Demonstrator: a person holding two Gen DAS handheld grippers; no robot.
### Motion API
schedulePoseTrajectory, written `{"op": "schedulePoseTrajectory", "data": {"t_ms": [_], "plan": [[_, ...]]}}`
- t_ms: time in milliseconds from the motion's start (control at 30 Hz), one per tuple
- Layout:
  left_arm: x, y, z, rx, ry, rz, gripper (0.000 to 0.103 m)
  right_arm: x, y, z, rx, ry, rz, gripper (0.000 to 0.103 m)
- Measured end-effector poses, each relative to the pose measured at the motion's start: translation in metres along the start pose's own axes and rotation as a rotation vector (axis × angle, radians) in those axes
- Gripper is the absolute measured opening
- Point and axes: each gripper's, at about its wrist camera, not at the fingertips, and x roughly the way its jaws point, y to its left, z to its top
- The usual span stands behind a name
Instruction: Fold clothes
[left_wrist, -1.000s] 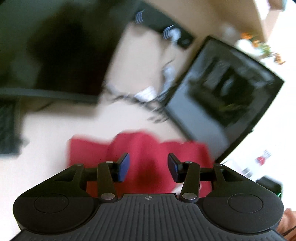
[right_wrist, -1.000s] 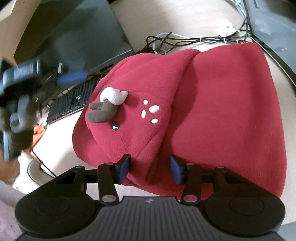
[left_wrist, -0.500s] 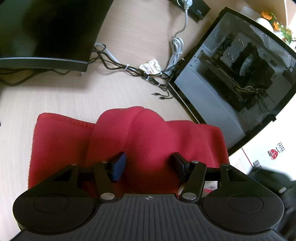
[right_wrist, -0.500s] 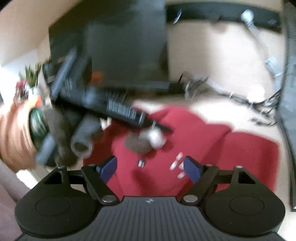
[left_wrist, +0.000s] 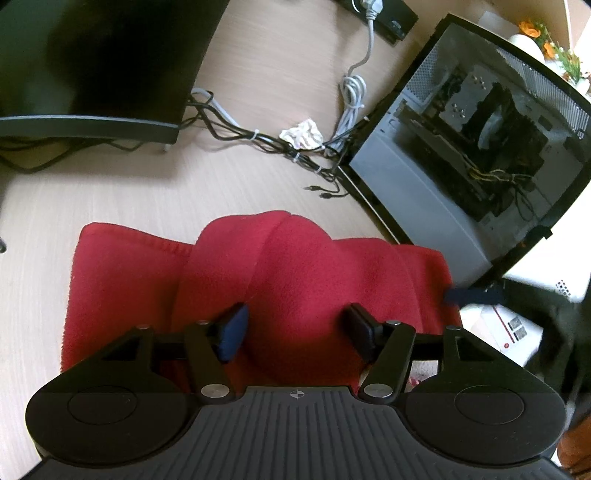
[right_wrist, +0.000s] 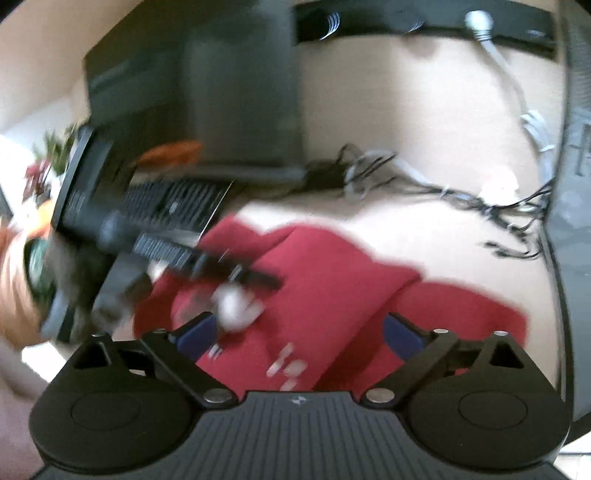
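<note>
A red fleece garment (left_wrist: 295, 280) lies folded on the light wooden desk (left_wrist: 110, 192), its hood on top. My left gripper (left_wrist: 295, 332) is open, low over the hood's near part, its fingers either side of the bulge, holding nothing. The right wrist view is blurred: the garment (right_wrist: 332, 295) shows with white marks and a pale ear patch. My right gripper (right_wrist: 299, 332) is open wide above it, empty. The left gripper (right_wrist: 155, 243) shows as a dark blur at the garment's left side.
A dark monitor (left_wrist: 92, 62) stands at the back left. An open computer case (left_wrist: 472, 147) stands at the right, close to the garment's edge. Tangled cables (left_wrist: 295, 155) and a crumpled paper (left_wrist: 303, 133) lie behind the garment. A keyboard (right_wrist: 177, 199) lies to the left.
The left gripper has come down close over the hood and settled. The right gripper has opened wider, pulled back and up from the garment, and is still moving.
</note>
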Motion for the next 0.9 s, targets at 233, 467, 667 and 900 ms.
{"op": "schedulePoseTrajectory", "data": {"t_ms": [233, 467, 667, 900], "plan": [[-0.001, -0.001, -0.001, -0.005, -0.003, 0.002, 0.066, 0.043, -0.048, 0.025, 0.145, -0.017, -0.204, 0.097], [-0.033, 0.002, 0.013, -0.007, -0.090, -0.031, 0.079, 0.085, -0.058, 0.002, 0.149, 0.056, -0.321, 0.098], [-0.022, 0.026, 0.022, -0.101, -0.050, 0.020, 0.048, 0.058, -0.046, -0.001, 0.163, -0.017, -0.297, 0.091], [-0.043, 0.034, 0.018, -0.151, -0.098, 0.080, 0.049, 0.023, -0.025, -0.007, 0.156, -0.042, -0.259, 0.078]]}}
